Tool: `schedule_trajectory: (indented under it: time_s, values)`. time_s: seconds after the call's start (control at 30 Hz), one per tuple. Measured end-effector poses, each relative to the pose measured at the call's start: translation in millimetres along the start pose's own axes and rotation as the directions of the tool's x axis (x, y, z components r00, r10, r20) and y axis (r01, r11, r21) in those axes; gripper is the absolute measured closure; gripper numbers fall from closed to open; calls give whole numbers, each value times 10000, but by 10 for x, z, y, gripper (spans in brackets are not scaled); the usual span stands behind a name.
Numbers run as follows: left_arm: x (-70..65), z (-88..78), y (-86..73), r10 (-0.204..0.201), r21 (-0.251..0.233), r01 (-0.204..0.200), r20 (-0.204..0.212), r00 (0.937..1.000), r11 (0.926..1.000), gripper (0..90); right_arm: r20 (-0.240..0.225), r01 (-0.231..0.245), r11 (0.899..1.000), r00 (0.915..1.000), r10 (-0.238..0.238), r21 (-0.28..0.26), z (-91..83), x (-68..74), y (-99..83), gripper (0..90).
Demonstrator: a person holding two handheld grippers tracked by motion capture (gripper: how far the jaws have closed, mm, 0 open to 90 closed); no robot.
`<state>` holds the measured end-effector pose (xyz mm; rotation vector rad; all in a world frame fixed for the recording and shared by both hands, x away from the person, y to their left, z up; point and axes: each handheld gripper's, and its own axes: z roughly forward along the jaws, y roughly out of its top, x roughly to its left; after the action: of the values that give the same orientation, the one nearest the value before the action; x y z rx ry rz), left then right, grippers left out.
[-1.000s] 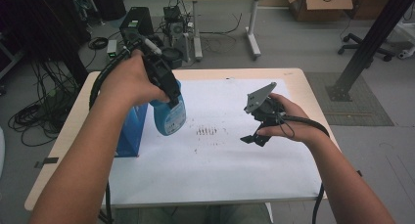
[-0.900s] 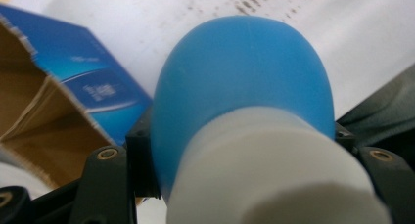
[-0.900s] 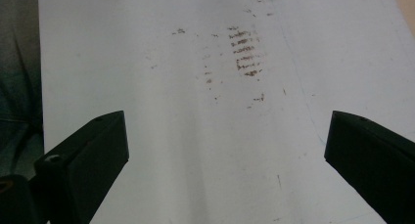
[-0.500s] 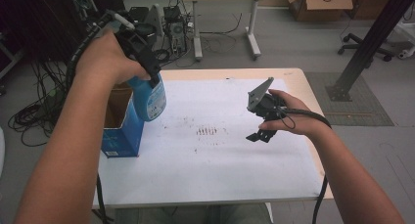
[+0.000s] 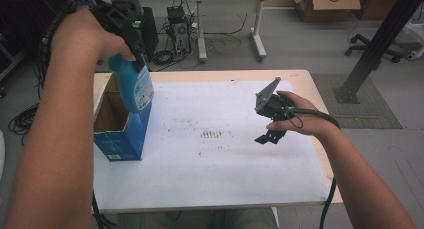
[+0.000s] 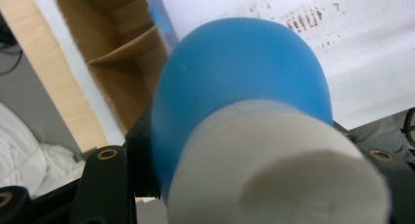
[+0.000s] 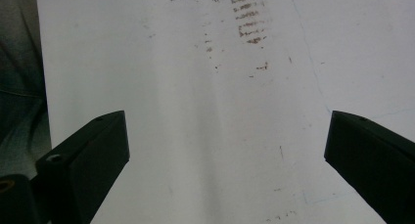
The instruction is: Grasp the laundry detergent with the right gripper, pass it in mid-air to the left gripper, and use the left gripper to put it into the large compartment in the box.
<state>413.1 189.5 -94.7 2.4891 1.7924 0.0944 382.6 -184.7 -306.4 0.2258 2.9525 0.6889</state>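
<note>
Currently I see left gripper (image 5: pixel 131 36) pinching the blue bottle (image 5: pixel 132 86), tilted above the open box (image 5: pixel 120 131) at the table's (image 5: pixel 300 79) left edge. Right gripper (image 5: pixel 267 138) hovers over the white mat (image 5: pixel 210 174), jaws spread, nothing between.

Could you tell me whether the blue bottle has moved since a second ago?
Yes. The blue bottle in the left gripper has risen leftward, now hanging above the open box.

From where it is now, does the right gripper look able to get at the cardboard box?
Probably yes: the right gripper is open and empty, with bare white sheet between it and the cardboard box.
</note>
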Motion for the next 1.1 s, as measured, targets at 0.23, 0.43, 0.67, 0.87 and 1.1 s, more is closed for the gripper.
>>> schedule_trajectory:
  time_s: [0.23, 0.43, 0.67, 0.87, 1.1]
  values:
    - [264, -77, -31, -1124, 99, 1123, 129, 9936, 9936, 382, -155, -34, 10000, 9999, 35, 91, 46, -23, -2, 30]
    - [504, -39, -93, -1975, 100, 1973, 346, 9797, 9803, 381, -210, -73, 9998, 9997, 77, 170, 80, -40, -16, 31]
    - [713, 25, -159, -2676, 157, 2672, 326, 9630, 9635, 381, -219, -183, 9995, 9996, 188, 249, 99, -58, -22, 30]
    - [794, 86, -182, -2989, 205, 2986, 120, 9542, 9541, 381, -252, -193, 9994, 9995, 201, 300, 109, -52, -19, 32]
    - [839, 209, -207, -3117, 295, 3111, 198, 9500, 9499, 381, -242, -229, 9991, 9994, 238, 343, 105, -46, -18, 31]
